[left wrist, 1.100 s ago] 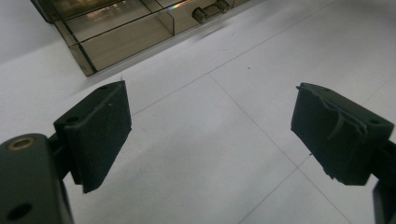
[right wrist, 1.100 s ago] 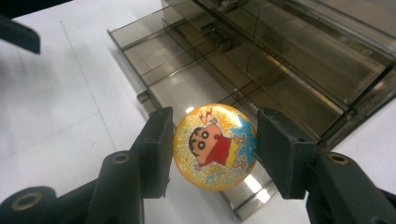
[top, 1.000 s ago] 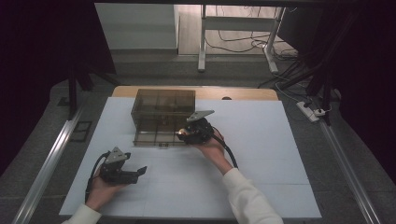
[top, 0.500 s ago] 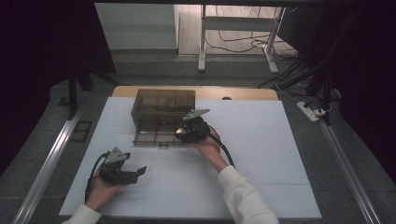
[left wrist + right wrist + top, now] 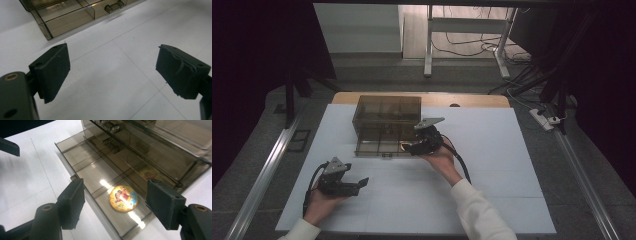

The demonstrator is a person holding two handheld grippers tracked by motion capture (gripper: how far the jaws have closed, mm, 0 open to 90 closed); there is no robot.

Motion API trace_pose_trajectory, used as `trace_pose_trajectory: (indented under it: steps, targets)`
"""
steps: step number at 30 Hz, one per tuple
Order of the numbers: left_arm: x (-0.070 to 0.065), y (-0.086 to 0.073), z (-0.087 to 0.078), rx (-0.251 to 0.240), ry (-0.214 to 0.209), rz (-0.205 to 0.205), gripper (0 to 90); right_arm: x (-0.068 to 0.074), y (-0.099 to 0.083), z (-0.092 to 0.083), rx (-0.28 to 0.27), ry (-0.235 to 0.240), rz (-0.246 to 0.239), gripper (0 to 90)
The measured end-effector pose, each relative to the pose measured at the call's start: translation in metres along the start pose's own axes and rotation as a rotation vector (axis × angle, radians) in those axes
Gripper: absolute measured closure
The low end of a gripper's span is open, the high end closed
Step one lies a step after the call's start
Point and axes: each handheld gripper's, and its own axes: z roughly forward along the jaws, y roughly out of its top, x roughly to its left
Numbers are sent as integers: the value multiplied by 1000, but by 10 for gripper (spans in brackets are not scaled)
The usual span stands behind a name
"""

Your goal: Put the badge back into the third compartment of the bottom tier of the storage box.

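Right gripper view: badge (image 5: 123, 198) in drawer (image 5: 82, 165) | high view: glint only

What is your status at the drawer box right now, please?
Right tool just opened, badge lying free in pulled-out drawer. Left tool open, empty. Nothing in the way.

No words, numbers, brand names or signs can be read anywhere. The nearest thing to a marking is the round badge (image 5: 123, 198), which lies flat in the open drawer (image 5: 82, 162) just ahead of the right gripper (image 5: 117, 205), between its parted jaws: it bears a colourful cartoon picture of figures on a yellow ground, without any lettering that can be made out.
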Motion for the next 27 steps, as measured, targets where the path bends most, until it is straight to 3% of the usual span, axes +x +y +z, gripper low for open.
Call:
trace_pose_trajectory:
  steps: [4, 14, 20, 27]
  targets:
    - [0, 1, 1, 3, -3, -7, 122, -3, -6, -11, -19, -1, 5, 295]
    - [0, 0, -1, -3, -2, -8, 122, -14, -29, -49, -45, -55, 18, 271]
    - [-1, 1, -1, -11, 0, -3, 122, -20, -49, -76, -72, -102, 38, 275]
    - [-2, 1, -2, -14, -3, -1, 122, -23, -75, -105, -60, -136, 52, 269]
